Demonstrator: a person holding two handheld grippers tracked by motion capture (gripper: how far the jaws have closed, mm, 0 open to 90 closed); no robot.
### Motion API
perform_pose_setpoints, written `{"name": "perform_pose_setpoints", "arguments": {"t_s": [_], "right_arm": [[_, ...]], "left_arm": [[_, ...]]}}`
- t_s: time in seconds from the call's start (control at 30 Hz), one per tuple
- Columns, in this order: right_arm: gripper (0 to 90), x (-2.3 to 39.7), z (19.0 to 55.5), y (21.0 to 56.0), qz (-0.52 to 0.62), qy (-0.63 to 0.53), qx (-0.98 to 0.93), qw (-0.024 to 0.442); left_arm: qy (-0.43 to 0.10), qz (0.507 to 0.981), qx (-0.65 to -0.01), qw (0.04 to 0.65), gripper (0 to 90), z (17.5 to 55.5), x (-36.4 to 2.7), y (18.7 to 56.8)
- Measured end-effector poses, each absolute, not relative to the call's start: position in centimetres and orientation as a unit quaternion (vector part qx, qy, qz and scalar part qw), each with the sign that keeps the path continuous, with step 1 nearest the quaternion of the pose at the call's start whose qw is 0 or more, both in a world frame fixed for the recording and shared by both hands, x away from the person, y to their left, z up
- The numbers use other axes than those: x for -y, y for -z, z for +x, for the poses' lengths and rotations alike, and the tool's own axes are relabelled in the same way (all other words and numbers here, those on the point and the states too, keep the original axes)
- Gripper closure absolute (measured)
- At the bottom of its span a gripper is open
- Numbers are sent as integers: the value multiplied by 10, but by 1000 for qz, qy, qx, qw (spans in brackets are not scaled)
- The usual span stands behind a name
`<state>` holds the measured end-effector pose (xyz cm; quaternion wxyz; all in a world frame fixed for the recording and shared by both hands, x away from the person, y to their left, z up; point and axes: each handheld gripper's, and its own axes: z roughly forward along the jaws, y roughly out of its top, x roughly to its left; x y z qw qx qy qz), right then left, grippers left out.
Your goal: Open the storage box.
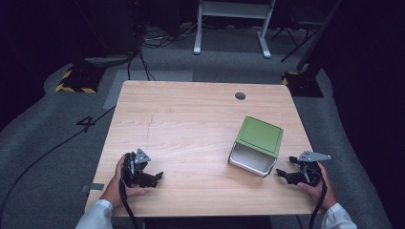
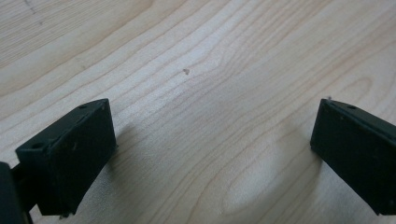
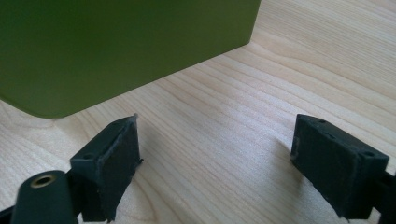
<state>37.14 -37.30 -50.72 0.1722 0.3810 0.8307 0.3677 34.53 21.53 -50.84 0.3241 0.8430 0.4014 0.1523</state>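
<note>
- Green box [image 1: 258, 145] lay tipped on its side on the right part of the wooden table [image 1: 191, 124], its white inside facing the person's edge.
- Left gripper [image 1: 152, 177] sat way over at the near-left of the table, well apart from the box, jaws spread wide with nothing but bare wood between them [image 2: 212, 149].
- Right gripper [image 1: 282, 174] rested just beside the box's near-right corner, pointing toward it, not touching as far as I could see. Jaws were wide apart too, nothing in them.
- In the right gripper view the box [image 3: 116, 51] was just a big green wall, cut off at the top and left, so its opening was hidden there.
- Both forearms were cropped at the bottom edge in the high view; the room behind the table was too dark to make out.
</note>
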Motion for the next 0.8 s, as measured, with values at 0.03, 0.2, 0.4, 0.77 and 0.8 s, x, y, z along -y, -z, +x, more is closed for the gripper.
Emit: {"name": "perform_pose_setpoints", "arguments": {"t_s": [0.03,0.2,0.4,0.77,0.8], "right_arm": [[155,373,372,507,379,-367,-832,172],[166,374,367,504,360,-375,-838,164],[194,375,354,487,331,-388,-845,161],[260,359,323,431,270,-449,-837,158],[261,356,322,429,265,-450,-839,156]], "left_arm": [[-141,854,-376,329,3,345,-219,509],[-137,858,-369,331,3,343,-222,509],[-135,858,-368,332,4,343,-223,509],[-137,857,-369,331,3,342,-223,509],[-137,857,-370,331,3,342,-223,509]]}}
